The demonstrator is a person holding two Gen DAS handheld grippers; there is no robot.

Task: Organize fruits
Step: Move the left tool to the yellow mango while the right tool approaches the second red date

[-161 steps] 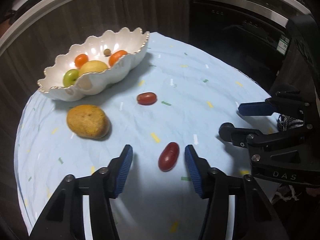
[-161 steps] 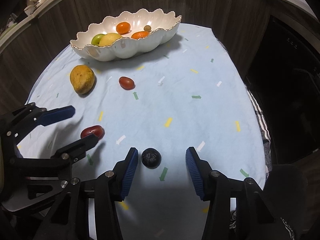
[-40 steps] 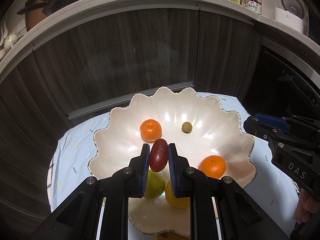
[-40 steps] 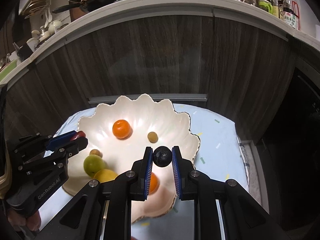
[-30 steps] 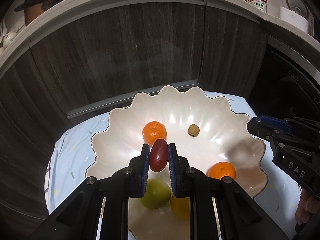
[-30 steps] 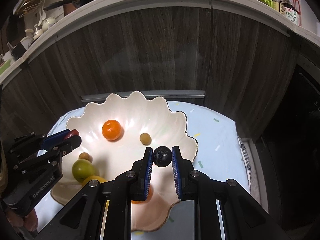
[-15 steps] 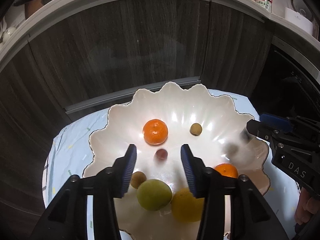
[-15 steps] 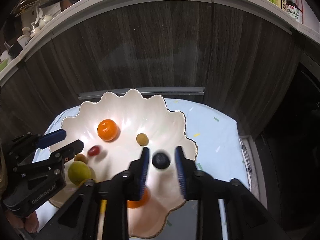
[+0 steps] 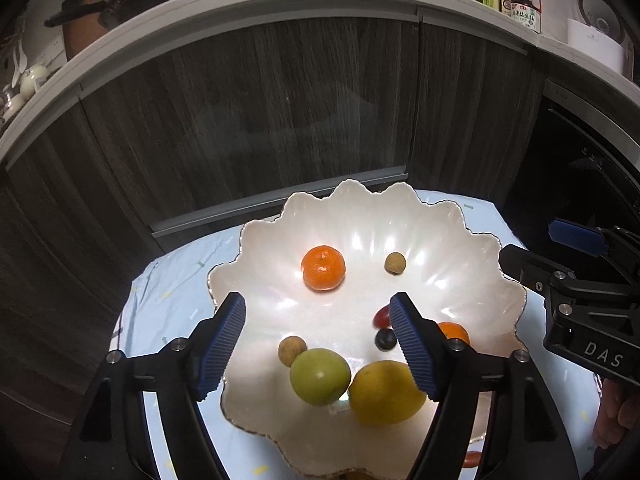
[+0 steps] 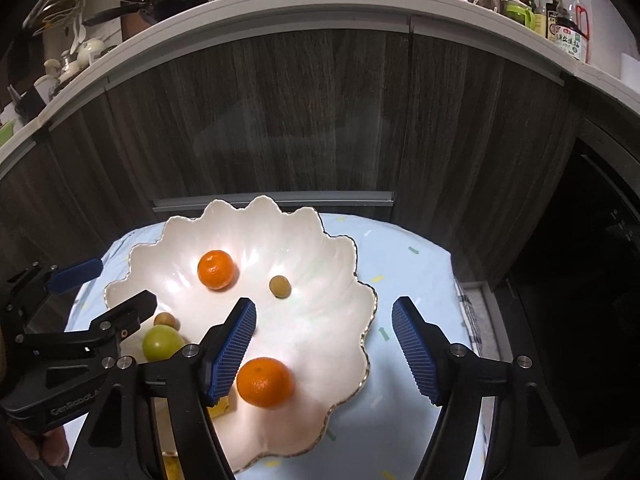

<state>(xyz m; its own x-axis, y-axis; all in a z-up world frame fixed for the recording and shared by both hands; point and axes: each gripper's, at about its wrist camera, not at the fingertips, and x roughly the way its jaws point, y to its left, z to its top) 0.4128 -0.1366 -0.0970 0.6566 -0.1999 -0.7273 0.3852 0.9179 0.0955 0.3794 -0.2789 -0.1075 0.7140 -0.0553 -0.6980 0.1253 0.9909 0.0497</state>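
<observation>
1. Two small fruits lie loose in the left wrist view: a red fruit and a dark round fruit sit in the scalloped white bowl, tight against the right finger of the left gripper. Its jaws have just been opening and now stand wide with nothing between them. My worry is that pulling away carelessly would knock these two about, or nudge the green fruit and yellow fruit close below.

2. Right wrist view: the right gripper has also just been opening; it grips nothing and hangs over the bowl's rim. An orange lies just beside its left finger. Dipping here could strike the rim and shift the bowl on the blue cloth.
</observation>
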